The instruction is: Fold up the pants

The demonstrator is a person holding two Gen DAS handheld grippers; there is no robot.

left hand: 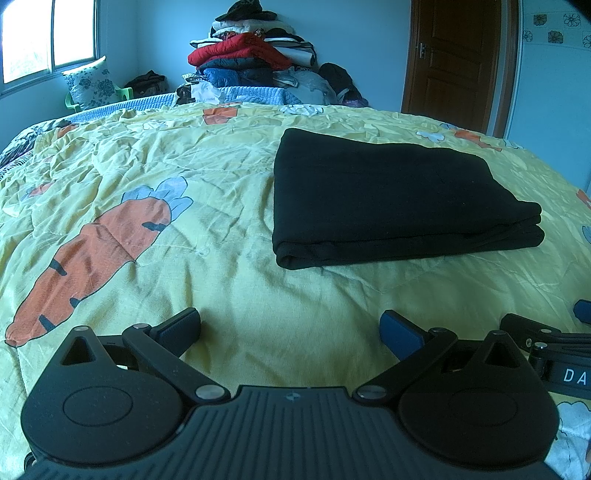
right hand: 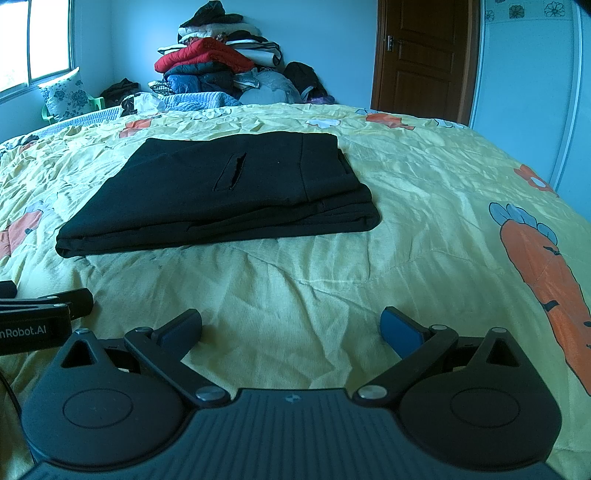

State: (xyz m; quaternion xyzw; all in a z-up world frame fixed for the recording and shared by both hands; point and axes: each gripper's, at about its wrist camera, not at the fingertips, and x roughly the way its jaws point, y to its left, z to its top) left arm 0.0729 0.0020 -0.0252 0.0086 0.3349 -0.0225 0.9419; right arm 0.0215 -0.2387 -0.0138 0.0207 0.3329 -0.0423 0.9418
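Note:
The black pants [left hand: 388, 199] lie folded into a flat rectangle on the yellow carrot-print bedspread [left hand: 184, 162]. In the right wrist view the pants [right hand: 221, 192] show a back pocket slit on top. My left gripper [left hand: 290, 328] is open and empty, hovering over the bedspread a short way in front of the pants. My right gripper [right hand: 291, 328] is also open and empty, at the same distance from the pants. The right gripper shows at the right edge of the left wrist view [left hand: 546, 332]; the left gripper shows at the left edge of the right wrist view [right hand: 48, 299].
A tall pile of clothes and blankets [left hand: 251, 55] stands at the far side of the bed. A brown door [left hand: 458, 55] is at the back right. A flowered pillow [left hand: 92, 83] and a window [left hand: 48, 33] are at the back left.

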